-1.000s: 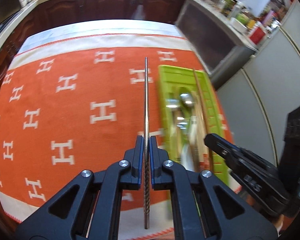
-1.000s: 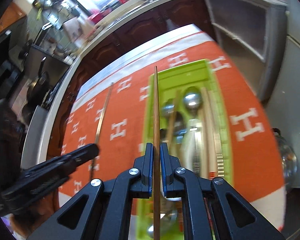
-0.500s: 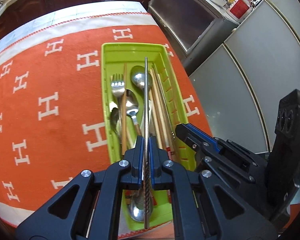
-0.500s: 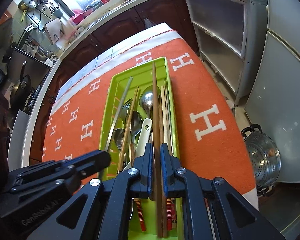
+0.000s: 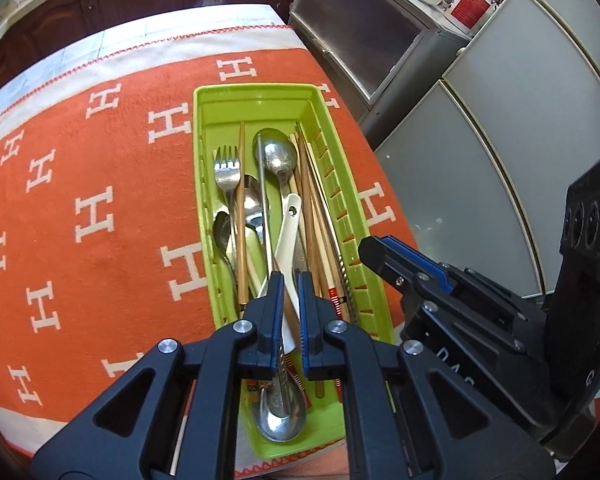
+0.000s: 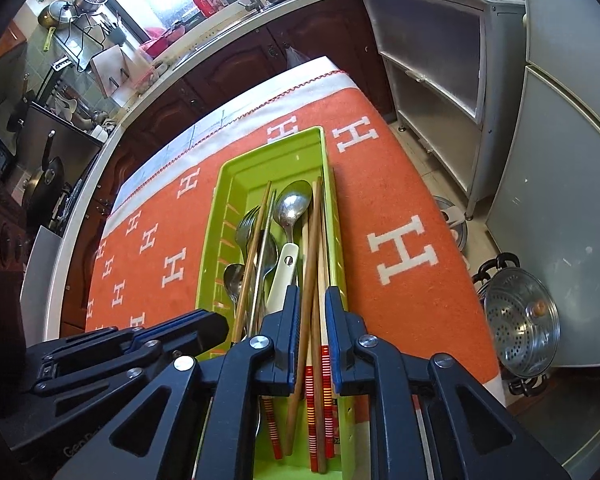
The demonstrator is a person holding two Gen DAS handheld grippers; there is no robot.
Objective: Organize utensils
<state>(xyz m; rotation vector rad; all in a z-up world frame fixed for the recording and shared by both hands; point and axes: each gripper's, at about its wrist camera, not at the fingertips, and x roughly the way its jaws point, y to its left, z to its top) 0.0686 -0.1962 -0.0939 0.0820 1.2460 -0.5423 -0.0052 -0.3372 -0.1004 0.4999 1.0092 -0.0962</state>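
Surface: orange cloth with white H letters (image 5: 100,168) over the table; it fills the left half of the left wrist view.
Task item, location: long lime-green plastic utensil tray (image 5: 256,90) on the cloth, centre of both views, running away from the cameras.
Tray contents: steel fork (image 5: 227,168) at left, steel spoon (image 5: 278,156) bowl-up at centre, white ceramic soup spoon (image 5: 290,232) slanting across, and a bundle of wooden chopsticks along the right wall, some with red-striped ends.
Thin steel chopstick (image 5: 262,200): lies lengthwise in the tray between fork and steel spoon; its near end passes under the left tong's tip.
Left gripper (image 5: 291,280): over the tray's near half, pointing steeply down. Jaws drawn to a narrow slit; nothing pinched there, the white spoon handle shows through.
Brown wooden chopstick (image 6: 312,240): lies in the tray beside the right wall, on the bundle.
Right gripper (image 6: 313,294): over the tray's near right. Jaws parted, released; the brown chopstick runs through the gap, and the right pad stands clear of it.
Tongs, relation: side by side, tips near, not touching.
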